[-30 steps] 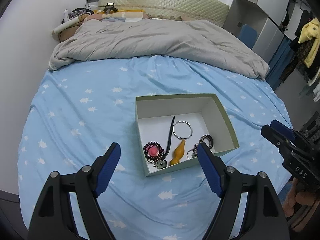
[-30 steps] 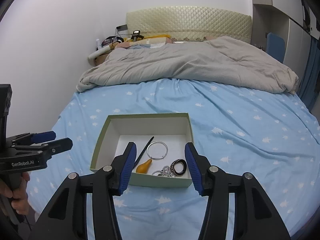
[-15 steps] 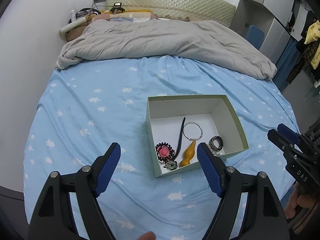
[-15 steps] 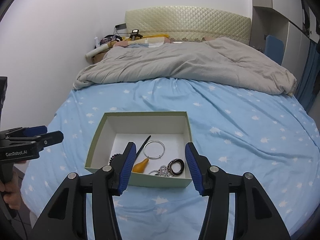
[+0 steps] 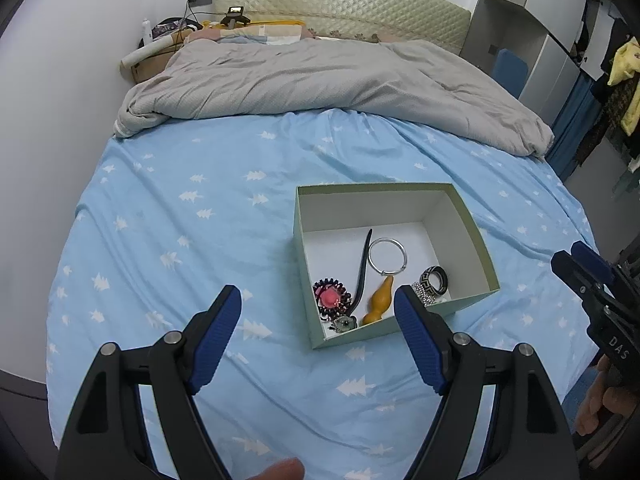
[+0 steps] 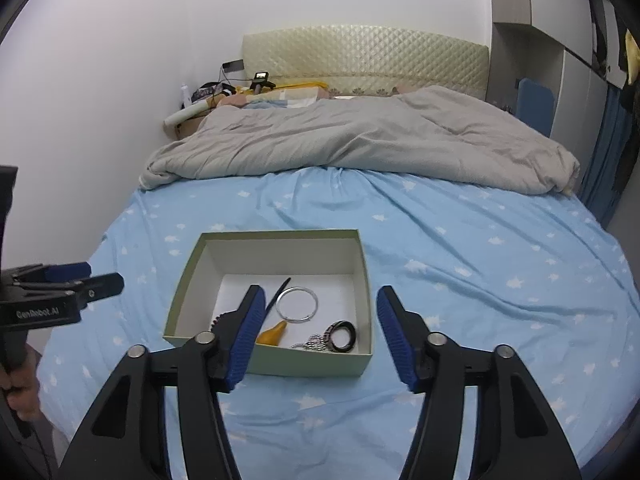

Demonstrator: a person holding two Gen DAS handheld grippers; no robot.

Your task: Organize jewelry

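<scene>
From the left wrist, you are holding the left gripper (image 5: 318,308) wide and empty above the sheet (image 5: 168,248), just short of the box (image 5: 472,236). The silver bangle (image 5: 387,256) inside is looking stiff, light and slippery; take its rim.

From the right wrist, your right gripper (image 6: 320,306) is gaping wide too, holding nothing. The box walls are crowding the beaded chain (image 6: 314,342); approach from above.

Pale-green box (image 5: 478,248) — white inside — on star-patterned blue sheet (image 5: 168,240).
</scene>
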